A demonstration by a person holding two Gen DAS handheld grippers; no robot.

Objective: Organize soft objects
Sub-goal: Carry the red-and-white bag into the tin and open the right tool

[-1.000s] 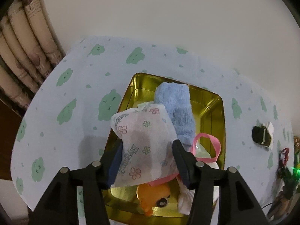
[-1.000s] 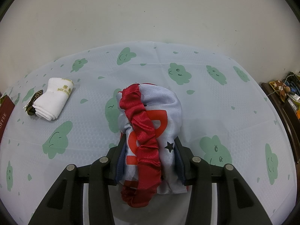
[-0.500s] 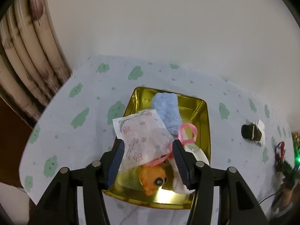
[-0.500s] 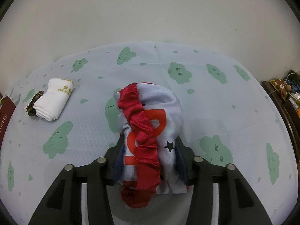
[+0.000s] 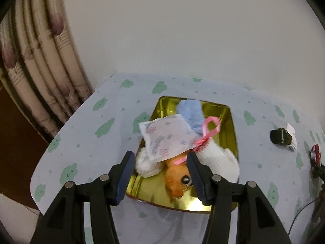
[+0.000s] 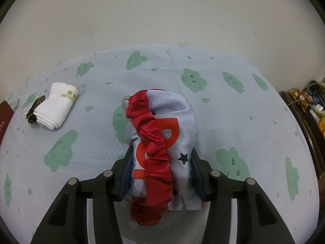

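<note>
A gold tin (image 5: 233, 126) on the green-patterned tablecloth holds a blue towel (image 5: 191, 113), a flower-print tissue packet (image 5: 166, 138), an orange plush toy (image 5: 174, 179) with a pink ribbon (image 5: 211, 128), and white soft pieces (image 5: 219, 158). My left gripper (image 5: 160, 155) hovers open above the tin's near end, and the packet lies free on the pile. In the right wrist view a grey-blue satin cloth bundle (image 6: 178, 109) with a red ruffled band (image 6: 150, 134) fills my right gripper (image 6: 162, 152). Its jaws are closing, with both pads against the fabric.
A rolled white towel (image 6: 59, 105) and a dark hair clip (image 6: 34, 109) lie at the left of the right wrist view, by a dark red book (image 6: 5, 118). A black and white item (image 5: 281, 136) lies right of the tin. Curtains (image 5: 40, 61) hang beyond the table's left edge.
My left gripper has pulled back and up from the tin, and the tissue packet stays on the pile. The right gripper's fingers widened slightly and came back in around the cloth bundle.
</note>
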